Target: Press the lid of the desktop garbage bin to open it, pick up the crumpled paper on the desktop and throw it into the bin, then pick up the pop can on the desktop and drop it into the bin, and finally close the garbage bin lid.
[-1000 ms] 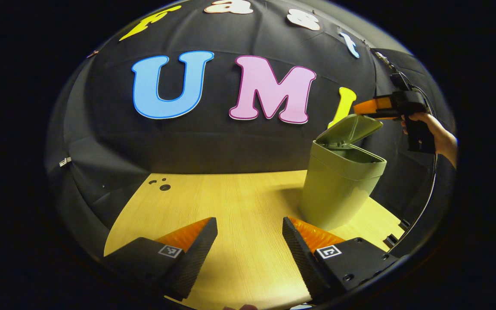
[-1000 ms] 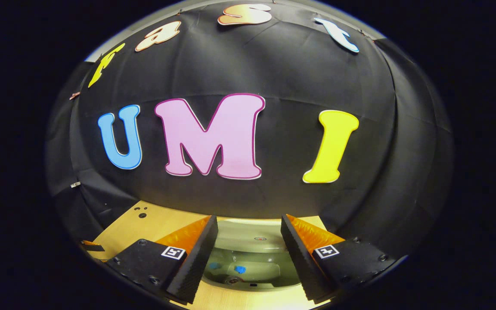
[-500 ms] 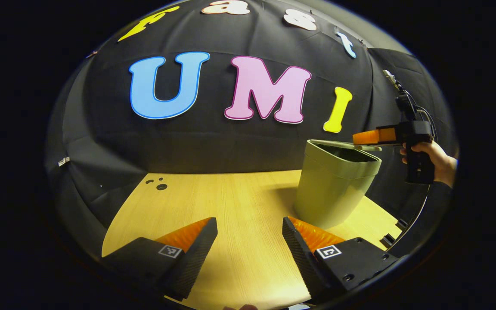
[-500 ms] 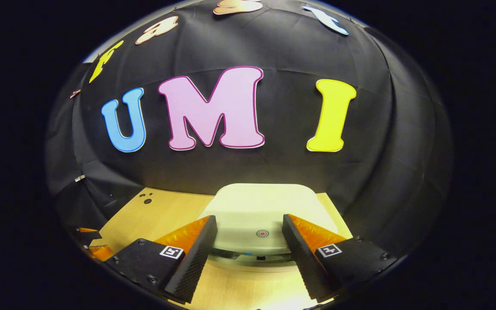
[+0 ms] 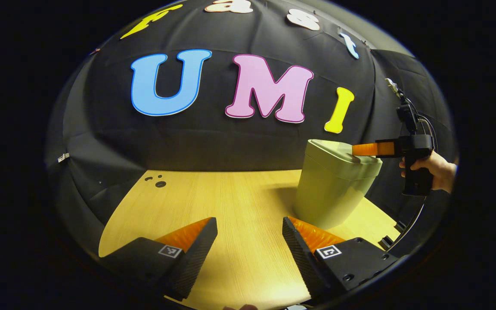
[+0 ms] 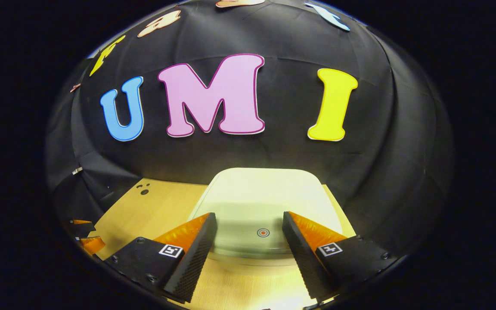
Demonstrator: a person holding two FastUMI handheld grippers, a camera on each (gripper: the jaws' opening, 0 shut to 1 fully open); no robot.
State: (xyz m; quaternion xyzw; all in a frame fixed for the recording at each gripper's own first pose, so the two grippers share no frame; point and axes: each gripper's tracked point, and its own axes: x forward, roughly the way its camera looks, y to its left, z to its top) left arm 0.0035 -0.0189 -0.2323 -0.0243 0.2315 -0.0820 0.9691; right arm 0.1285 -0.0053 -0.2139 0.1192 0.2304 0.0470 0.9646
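The pale green garbage bin (image 5: 332,189) stands on the wooden desktop (image 5: 230,202) at the right, its lid (image 5: 338,150) lying flat on the rim. In the right gripper view that lid (image 6: 265,198) spreads out just below and ahead, with a small red ring mark (image 6: 263,233) near its front edge. My right gripper (image 6: 248,254) is open, its fingers resting over the lid's front part on either side of the mark. Seen from the left gripper view, the right gripper (image 5: 366,150) lies flat on the lid, held by a hand (image 5: 439,170). My left gripper (image 5: 250,254) hovers open above the bare desktop.
The black cloth wall closes the desk at the back and both sides. Small dark holes (image 5: 157,183) mark the desktop's far left corner. The left gripper's fingers (image 6: 86,243) show at the left edge of the right gripper view.
The lid stood up open a second ago; it has swung down and now lies shut, with the right gripper having come down on it. The left gripper has barely moved.
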